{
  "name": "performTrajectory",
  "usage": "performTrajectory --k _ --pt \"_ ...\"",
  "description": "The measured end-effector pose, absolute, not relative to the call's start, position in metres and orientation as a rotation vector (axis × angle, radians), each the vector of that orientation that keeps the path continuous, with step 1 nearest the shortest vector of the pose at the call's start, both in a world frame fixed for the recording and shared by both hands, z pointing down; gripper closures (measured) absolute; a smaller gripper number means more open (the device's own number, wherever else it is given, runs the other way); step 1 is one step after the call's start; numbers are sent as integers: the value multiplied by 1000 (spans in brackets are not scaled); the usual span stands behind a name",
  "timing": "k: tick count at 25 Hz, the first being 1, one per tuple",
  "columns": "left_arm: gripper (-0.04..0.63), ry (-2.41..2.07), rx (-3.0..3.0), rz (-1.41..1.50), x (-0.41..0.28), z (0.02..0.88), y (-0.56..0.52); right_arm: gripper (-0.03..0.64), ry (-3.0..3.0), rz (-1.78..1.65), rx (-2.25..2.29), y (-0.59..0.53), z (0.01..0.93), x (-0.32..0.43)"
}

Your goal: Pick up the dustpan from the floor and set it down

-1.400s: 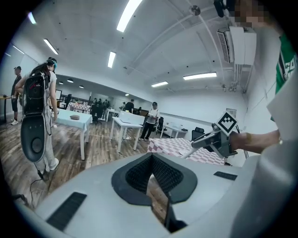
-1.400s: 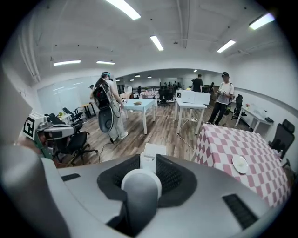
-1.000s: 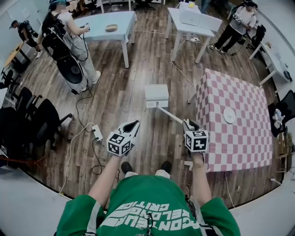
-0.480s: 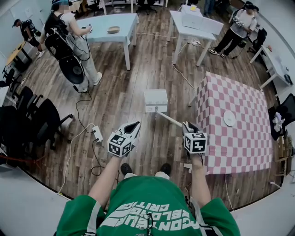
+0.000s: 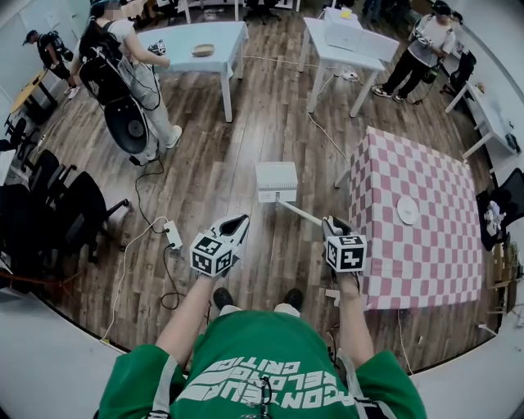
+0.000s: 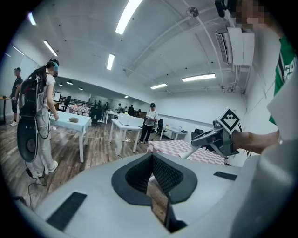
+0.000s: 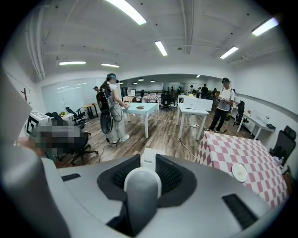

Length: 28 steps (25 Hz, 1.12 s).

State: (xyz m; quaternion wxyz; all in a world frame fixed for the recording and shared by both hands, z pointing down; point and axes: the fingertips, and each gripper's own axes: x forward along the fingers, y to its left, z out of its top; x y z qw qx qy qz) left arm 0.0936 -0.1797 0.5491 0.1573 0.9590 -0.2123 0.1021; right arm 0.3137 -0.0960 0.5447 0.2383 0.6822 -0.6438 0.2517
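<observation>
Right tongs grip the white plastic long-handled dustpan. I'd lower it flat beside the pink-checked counter. Left tongs closed, empty.

Big open room w/ wood-plank floor, white walls and a white ceiling carrying long strip lights. Far side: 1 light-blue table and 1 white table, both on white legs. At right stands a pink-and-white checked-cloth table w/ 1 white plate on it. Black office chairs cluster at left. A white power strip lies on the floor near them.
</observation>
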Motion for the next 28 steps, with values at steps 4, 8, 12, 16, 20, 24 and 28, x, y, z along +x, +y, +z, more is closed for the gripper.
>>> performTrajectory --k 4,8,12,16,20,24,28 --pt "592 -610 2746 299 93 549 -180 509 -1768 690 1864 -97 544 312" --pt "592 -614 2744 301 92 551 -179 509 -1771 690 1856 -98 547 312" --pt "592 -622 2742 299 89 552 -178 509 -1775 692 1844 -99 550 310" --pt "592 -635 2733 302 84 554 -177 509 -1775 702 1824 -99 554 305" --pt "592 -656 2721 303 78 558 -176 509 -1774 714 1800 -99 563 302" --pt "592 -668 2706 298 72 562 -175 511 -1767 734 1770 -99 575 296" --pt "592 -692 2689 295 64 567 -172 511 -1756 761 1733 -98 592 291"
